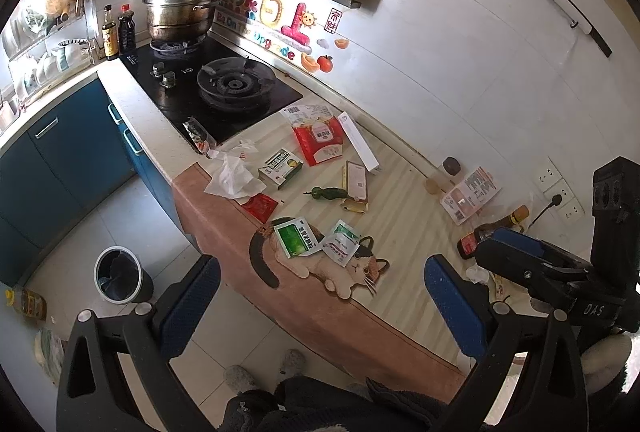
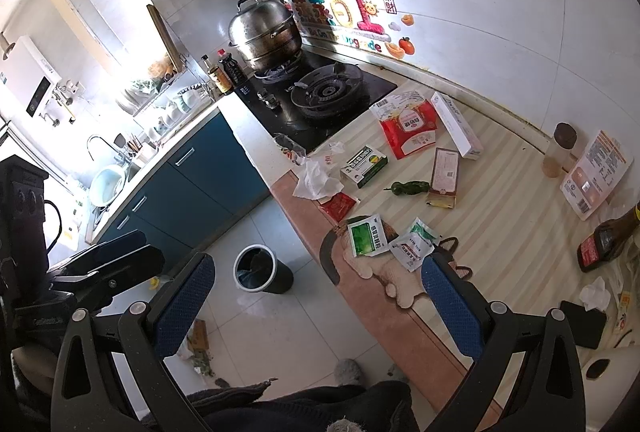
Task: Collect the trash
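Hovering spread and empty, both grippers (image 1: 320, 306) (image 2: 318, 306) face crinkled foil sachets (image 1: 298, 240).

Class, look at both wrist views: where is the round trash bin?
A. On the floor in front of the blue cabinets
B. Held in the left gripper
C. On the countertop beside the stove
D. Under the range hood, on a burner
A: the trash bin stands on the tiled floor below the counter edge, near the blue cabinets.
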Tool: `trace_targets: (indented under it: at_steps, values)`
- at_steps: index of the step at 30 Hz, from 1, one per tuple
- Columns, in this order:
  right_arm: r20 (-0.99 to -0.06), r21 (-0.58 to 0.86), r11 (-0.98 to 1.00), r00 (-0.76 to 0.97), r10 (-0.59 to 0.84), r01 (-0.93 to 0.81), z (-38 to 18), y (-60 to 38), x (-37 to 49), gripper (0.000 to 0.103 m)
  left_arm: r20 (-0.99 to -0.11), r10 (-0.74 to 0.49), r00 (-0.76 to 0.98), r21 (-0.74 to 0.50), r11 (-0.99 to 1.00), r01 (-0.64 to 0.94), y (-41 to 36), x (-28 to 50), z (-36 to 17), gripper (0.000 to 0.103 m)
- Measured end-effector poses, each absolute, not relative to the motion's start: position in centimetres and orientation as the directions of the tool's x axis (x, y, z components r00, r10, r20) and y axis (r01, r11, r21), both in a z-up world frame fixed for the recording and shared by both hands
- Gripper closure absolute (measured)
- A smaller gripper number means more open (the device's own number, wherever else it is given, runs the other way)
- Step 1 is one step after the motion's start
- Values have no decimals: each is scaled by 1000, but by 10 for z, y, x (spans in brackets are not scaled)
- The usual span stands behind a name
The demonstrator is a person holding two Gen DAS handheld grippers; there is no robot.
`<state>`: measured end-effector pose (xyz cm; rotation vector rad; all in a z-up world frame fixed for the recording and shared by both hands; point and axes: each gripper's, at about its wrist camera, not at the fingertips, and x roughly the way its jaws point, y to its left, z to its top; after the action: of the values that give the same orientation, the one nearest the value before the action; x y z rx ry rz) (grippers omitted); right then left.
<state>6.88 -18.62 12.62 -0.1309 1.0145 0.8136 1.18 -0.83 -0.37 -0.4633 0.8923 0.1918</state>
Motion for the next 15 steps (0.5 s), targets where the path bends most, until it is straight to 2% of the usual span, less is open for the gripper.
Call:
trace_targets:
  at_steps: [15]
  values:
    - [-797,264,706,263,543,-657,124,-188,72,0,-792,-53,608,-319,885,-339,-8,16,-7,0]
